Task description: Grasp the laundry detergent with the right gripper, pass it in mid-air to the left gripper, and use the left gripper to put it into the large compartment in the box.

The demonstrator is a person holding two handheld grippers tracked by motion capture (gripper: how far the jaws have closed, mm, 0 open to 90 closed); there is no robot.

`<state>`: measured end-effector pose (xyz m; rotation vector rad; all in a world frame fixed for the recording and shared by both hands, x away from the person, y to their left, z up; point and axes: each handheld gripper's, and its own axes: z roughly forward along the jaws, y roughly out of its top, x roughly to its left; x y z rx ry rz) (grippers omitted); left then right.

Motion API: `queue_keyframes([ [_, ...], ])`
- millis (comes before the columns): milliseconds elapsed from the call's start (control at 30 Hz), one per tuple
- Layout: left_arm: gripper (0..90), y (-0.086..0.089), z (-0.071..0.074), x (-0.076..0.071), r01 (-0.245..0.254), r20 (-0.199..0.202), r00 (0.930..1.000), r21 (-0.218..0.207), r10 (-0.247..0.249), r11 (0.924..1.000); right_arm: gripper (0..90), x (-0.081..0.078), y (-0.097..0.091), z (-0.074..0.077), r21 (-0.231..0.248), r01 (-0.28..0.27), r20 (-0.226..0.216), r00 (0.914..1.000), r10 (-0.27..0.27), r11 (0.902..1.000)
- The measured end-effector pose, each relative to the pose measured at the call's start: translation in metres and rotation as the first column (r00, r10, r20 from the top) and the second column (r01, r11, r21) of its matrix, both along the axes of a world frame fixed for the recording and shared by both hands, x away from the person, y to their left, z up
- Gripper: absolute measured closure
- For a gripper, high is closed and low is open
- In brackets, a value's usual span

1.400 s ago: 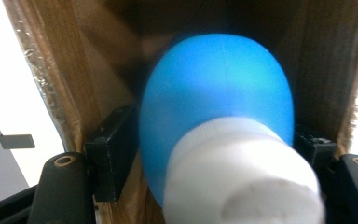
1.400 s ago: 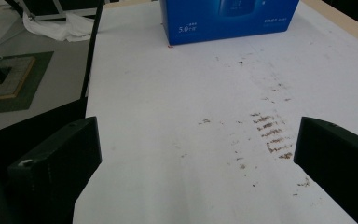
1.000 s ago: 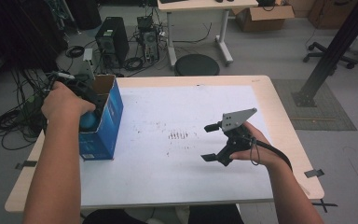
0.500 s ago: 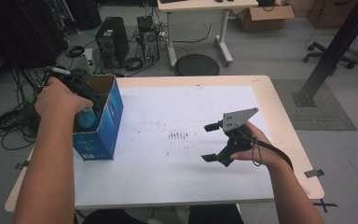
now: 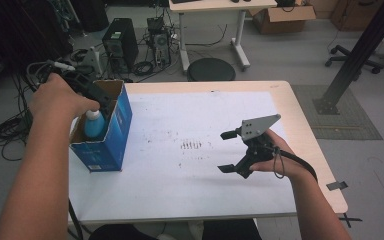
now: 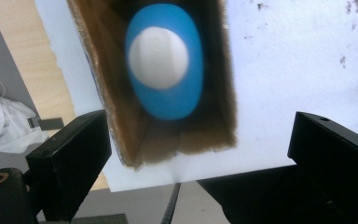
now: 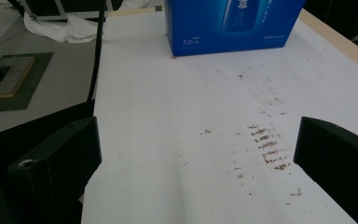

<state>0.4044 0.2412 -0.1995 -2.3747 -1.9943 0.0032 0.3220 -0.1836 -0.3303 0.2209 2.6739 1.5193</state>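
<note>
High view: bottle (image 5: 94, 125) below left claw (image 5: 100, 103).

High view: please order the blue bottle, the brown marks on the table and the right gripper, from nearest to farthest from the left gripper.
1. blue bottle, in the box just below the left gripper.
2. brown marks, mid-table.
3. right gripper, at the right.

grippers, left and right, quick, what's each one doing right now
Left gripper: jaws just opened, nothing between them, above the blue bottle standing in the blue box.
Right gripper: open, holding nothing.

Bare tabletop (image 5: 200, 125) (box (image 5: 111, 135) at left)
</note>
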Motion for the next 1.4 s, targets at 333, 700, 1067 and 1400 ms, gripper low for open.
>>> queue_keyframes([
  [333,0.7,-0.031,0.014,-0.007,0.101,-0.006,0.9949,0.012,-0.101,0.9948,0.8,-0.001,-0.005,0.009,-0.006,0.001,0.014,0.9999,-0.001,1.0],
  [700,0.2,-0.081,0.021,-0.022,0.314,-0.021,0.9493,0.023,-0.314,0.9491,0.9,0.003,-0.008,0.03,-0.064,-0.007,0.044,0.999,0.01,0.9979],
  [1067,0.2,-0.125,0.012,-0.04,0.599,-0.016,0.8009,-0.007,-0.599,0.801,1.3,0.018,-0.003,0.068,-0.216,-0.016,0.079,0.9963,0.034,0.9764],
  [1400,0.2,-0.146,0.006,-0.053,0.764,-0.025,0.6456,0.004,-0.763,0.6458,1.9,0.024,0.01,0.092,-0.377,-0.018,0.086,0.9947,0.055,0.9259],
])
